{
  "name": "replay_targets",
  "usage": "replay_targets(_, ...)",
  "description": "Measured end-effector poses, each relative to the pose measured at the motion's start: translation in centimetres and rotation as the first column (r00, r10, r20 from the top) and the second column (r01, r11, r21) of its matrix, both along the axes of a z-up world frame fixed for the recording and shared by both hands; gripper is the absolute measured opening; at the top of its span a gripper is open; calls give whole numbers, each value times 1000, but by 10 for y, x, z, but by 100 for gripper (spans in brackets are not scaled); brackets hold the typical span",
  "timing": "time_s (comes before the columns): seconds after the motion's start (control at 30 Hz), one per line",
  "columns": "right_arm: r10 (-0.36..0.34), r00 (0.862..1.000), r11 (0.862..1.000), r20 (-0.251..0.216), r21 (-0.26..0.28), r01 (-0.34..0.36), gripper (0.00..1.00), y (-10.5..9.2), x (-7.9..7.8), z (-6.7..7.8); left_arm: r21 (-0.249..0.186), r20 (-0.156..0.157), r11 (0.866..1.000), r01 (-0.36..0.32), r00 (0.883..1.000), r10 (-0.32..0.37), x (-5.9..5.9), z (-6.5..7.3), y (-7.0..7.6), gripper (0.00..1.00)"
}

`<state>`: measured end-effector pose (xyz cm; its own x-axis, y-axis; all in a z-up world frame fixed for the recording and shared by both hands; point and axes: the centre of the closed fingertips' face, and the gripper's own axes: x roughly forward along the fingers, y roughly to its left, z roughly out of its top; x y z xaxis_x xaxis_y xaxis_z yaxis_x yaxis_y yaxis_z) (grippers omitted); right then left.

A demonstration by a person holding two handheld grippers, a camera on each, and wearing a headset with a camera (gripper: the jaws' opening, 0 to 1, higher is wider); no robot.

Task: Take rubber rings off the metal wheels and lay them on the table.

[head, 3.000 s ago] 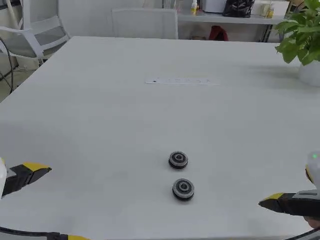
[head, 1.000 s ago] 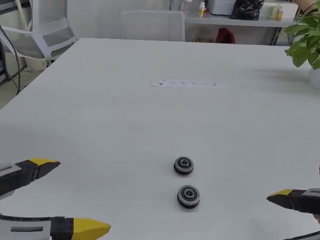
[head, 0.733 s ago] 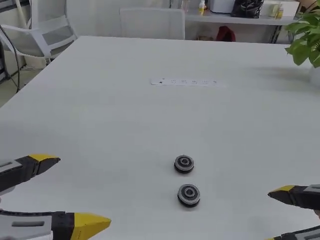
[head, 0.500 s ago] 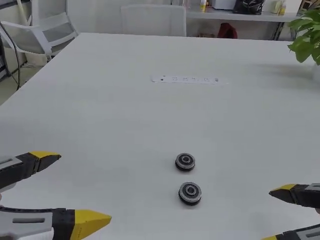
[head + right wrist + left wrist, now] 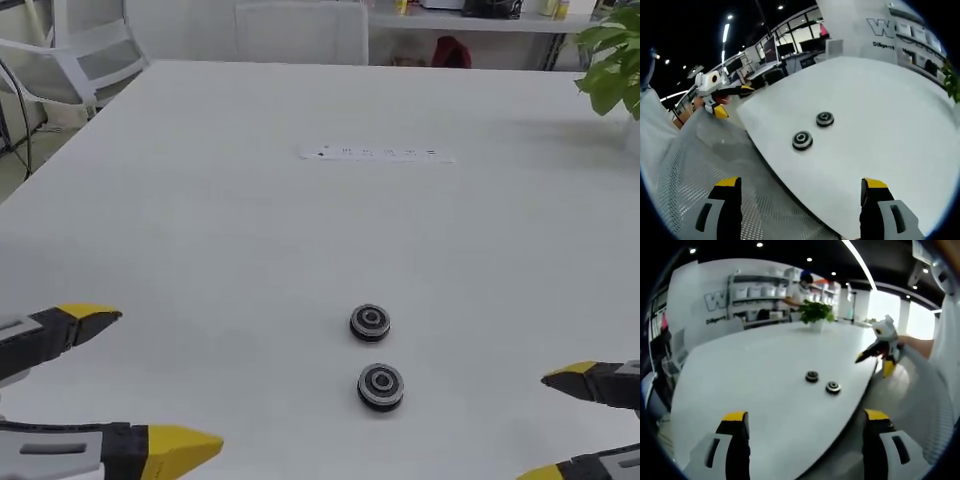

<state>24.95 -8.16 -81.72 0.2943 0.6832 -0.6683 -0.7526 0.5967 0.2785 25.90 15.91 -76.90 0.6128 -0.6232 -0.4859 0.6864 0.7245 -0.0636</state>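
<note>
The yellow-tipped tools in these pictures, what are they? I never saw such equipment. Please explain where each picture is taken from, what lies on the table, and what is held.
No robot here: a person holds a two-jaw gripper in each hand. The head view comes from a headset camera looking down at the white table; the left gripper shows lower left, the right gripper lower right. The two round pictures come from cameras riding on the grippers, looking along their yellow-tipped jaws. On the table lie a near wheel and a far wheel, metal, apart, each with a dark ring. Beyond lies a white power strip. Both grippers are open and hold nothing.
</note>
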Motion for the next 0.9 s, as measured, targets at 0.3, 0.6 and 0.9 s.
replay_targets(0.3, -39, 998, 999, 50, 0, 39, 99, -5, 12, 10, 19, 20, 999, 40, 999, -41, 8, 14, -4, 95)
replay_targets(0.6, -9, 992, 997, 130, 73, -1, 99, 4, 22, 47, 58, 70, 992, 111, 991, -115, 13, 35, -16, 92)
replay_targets(0.9, 4, 985, 988, 174, 154, -31, 99, 23, 39, 72, 92, 131, 980, 175, 974, -186, 25, 62, -30, 91)
